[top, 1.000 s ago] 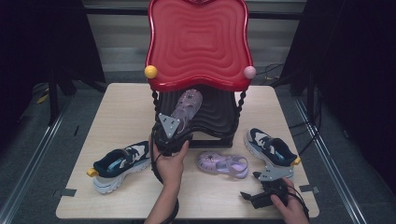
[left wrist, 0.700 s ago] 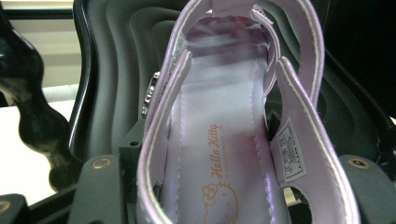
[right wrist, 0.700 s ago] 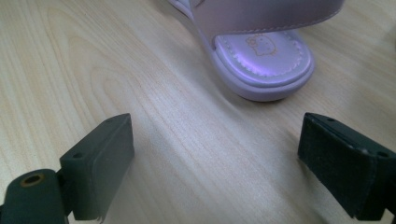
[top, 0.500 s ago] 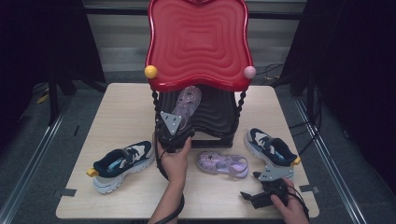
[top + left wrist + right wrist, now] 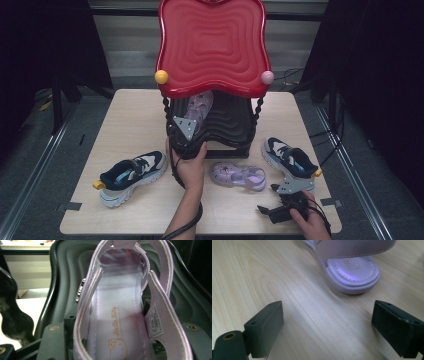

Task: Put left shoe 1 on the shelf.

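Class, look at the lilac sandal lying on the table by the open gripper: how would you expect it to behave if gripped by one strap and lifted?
The lilac sandal would probably feel light: its straps are thin and its upper is mostly open. The strap is a thin band, so it would likely flex and let the shoe dangle. Its flat sole suggests it would slide rather than roll if pushed.

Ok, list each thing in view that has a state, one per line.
left gripper: shut on the purple sandal in the rack, at its heel.
right gripper: open, fingers wide apart, nothing between them, low over the table.
purple sandal in the rack: lying on the black lower shelf.
purple sandal on the table: lying flat, untouched.
left sneaker: upright on its sole.
right sneaker: upright on its sole.
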`<state>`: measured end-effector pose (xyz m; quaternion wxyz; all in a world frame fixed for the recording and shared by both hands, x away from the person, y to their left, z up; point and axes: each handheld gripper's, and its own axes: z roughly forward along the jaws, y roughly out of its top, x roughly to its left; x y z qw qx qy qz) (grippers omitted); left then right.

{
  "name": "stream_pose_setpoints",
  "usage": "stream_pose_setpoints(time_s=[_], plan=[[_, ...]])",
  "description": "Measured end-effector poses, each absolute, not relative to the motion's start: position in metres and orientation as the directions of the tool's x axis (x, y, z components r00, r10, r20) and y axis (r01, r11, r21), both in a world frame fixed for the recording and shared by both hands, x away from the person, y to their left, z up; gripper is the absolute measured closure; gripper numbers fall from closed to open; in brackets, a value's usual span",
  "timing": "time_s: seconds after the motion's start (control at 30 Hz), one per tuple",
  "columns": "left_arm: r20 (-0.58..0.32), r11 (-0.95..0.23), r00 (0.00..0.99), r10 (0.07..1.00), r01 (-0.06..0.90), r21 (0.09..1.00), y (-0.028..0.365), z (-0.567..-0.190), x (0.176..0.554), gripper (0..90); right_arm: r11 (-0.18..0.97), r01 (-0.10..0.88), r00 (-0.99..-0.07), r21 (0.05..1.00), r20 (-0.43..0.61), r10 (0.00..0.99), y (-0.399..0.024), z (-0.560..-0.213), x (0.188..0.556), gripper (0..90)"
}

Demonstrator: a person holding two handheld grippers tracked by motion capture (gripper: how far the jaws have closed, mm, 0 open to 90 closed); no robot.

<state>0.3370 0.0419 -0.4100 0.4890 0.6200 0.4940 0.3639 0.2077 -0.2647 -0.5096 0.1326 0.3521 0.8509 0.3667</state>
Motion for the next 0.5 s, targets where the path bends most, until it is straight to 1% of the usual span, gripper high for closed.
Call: stream_pose_setpoints(time_s=[0.2,0.5], plan=[[-0.053,-0.008,0.226,0.973,0.259,0.966,0.041,-0.41,0.344,37.6,0.483,0.502,-0.717,0.718,0.033,0.696,-0.265,-0.51,0.208,10.1],[-0.051,-0.003,0.206,0.977,0.256,0.967,0.032,-0.407,0.351,37.6,0.483,0.501,-0.717,0.718,0.032,0.696,-0.265,-0.51,0.208,10.2]])
